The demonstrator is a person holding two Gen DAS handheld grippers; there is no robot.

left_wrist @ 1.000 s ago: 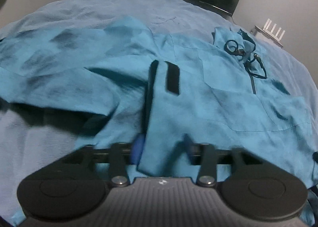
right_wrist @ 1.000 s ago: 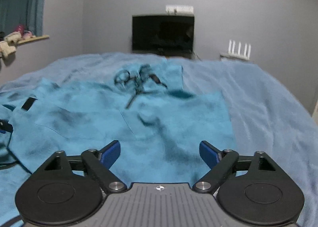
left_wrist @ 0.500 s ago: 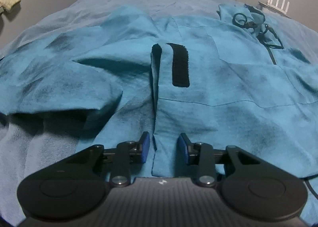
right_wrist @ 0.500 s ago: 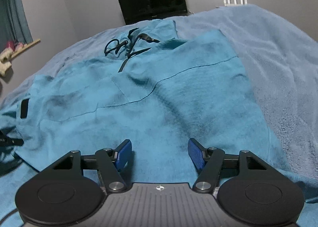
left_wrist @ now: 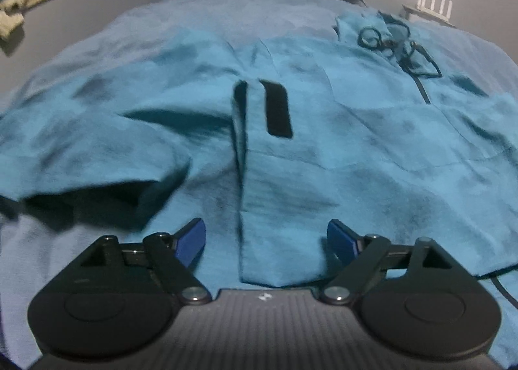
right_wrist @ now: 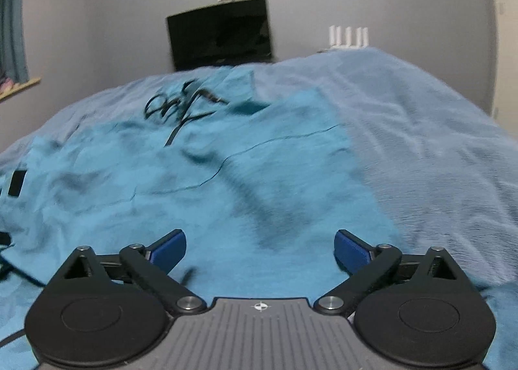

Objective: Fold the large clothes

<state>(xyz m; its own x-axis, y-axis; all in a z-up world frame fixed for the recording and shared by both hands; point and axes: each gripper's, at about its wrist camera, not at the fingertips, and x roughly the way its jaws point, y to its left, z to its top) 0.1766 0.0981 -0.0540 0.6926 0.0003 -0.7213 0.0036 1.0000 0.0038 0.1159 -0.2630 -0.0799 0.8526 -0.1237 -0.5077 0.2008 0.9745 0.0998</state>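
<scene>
Teal jacket [left_wrist: 356, 143] flat-ish, both tongs opening

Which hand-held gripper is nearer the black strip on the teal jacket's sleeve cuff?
Left. The left hand-held gripper hovers, jaws opening, just before the sleeve bearing the black strip. From the right hand-held gripper, over the jacket's body, the strip lies far left.

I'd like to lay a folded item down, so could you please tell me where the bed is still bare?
Bare blanket lies beyond the jacket's edge on the side nearest the white router, and past the collar towards the dark screen. The middle is crowded: jacket, black drawstring.
</scene>
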